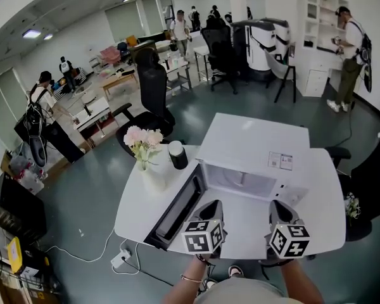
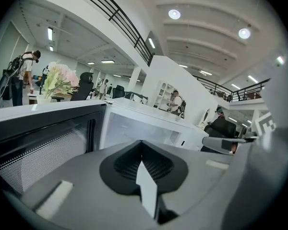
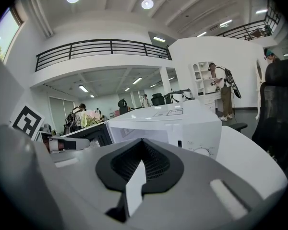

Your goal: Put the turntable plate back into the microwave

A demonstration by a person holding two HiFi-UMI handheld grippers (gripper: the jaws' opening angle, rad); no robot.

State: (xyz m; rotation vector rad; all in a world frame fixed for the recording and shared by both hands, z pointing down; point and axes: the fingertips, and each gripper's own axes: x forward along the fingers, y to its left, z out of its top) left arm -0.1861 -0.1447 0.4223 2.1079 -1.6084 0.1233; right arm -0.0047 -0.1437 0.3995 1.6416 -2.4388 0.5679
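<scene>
The white microwave point(image 1: 253, 141) stands on the white table point(image 1: 323, 201) with its dark door point(image 1: 177, 208) swung open to the left. Its pale cavity point(image 1: 240, 181) faces me; I cannot make out a turntable plate in it, and none lies on the table in view. My left gripper point(image 1: 212, 208) and right gripper point(image 1: 280, 206) hover side by side just in front of the opening, both shut and holding nothing. The left gripper view shows shut jaws point(image 2: 141, 150) before the door point(image 2: 38, 138) and cavity point(image 2: 134, 126). The right gripper view shows shut jaws point(image 3: 143, 150) before the microwave point(image 3: 173, 123).
A vase of pink flowers point(image 1: 144, 145) and a black cup point(image 1: 177, 155) stand on the table left of the microwave, behind the open door. Office chairs, desks and several people fill the room beyond. A black chair point(image 1: 373, 182) stands close at the table's right.
</scene>
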